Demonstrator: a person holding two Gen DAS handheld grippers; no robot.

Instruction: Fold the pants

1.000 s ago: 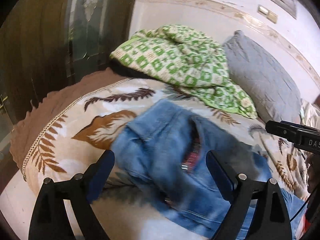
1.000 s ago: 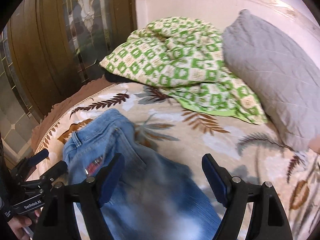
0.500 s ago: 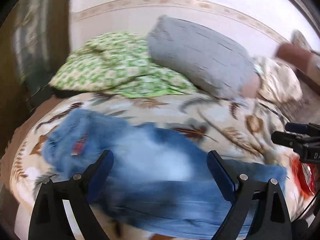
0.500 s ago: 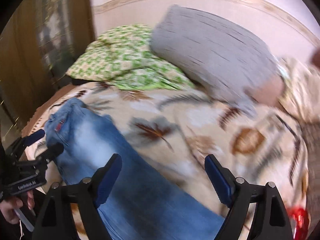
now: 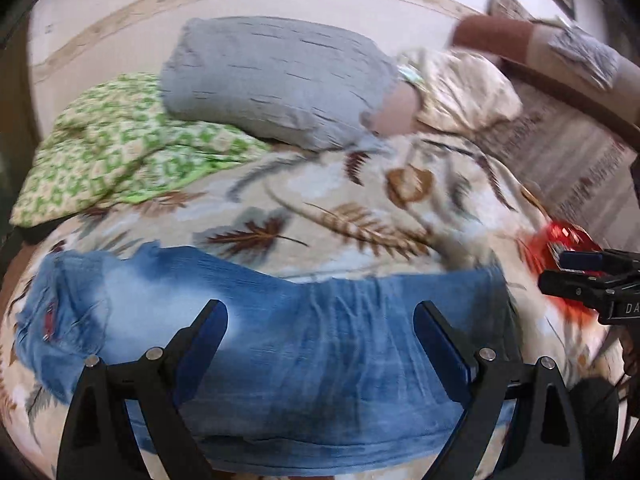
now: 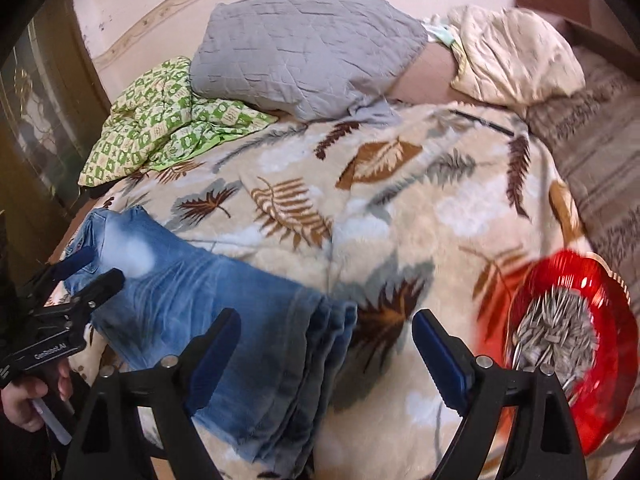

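Blue jeans (image 5: 288, 332) lie stretched along the near edge of the bed, waistband at the left, leg hems at the right. They also show in the right wrist view (image 6: 224, 312), legs stacked one on the other. My left gripper (image 5: 320, 344) is open and empty above the middle of the legs. My right gripper (image 6: 326, 356) is open and empty above the hem end. The right gripper also shows at the right edge of the left wrist view (image 5: 568, 270). The left gripper shows at the left of the right wrist view (image 6: 94, 268).
A leaf-print blanket (image 6: 380, 208) covers the bed. A grey pillow (image 6: 304, 52), a green checked quilt (image 6: 160, 120) and a beige pillow (image 6: 516, 56) lie at the back. A red bowl of seeds (image 6: 568, 340) sits right of the hems. A wooden cabinet stands at the left.
Both grippers have swung to the right along the jeans, from the waistband end toward the legs and hems. The red bowl has come into view. Both stay open.
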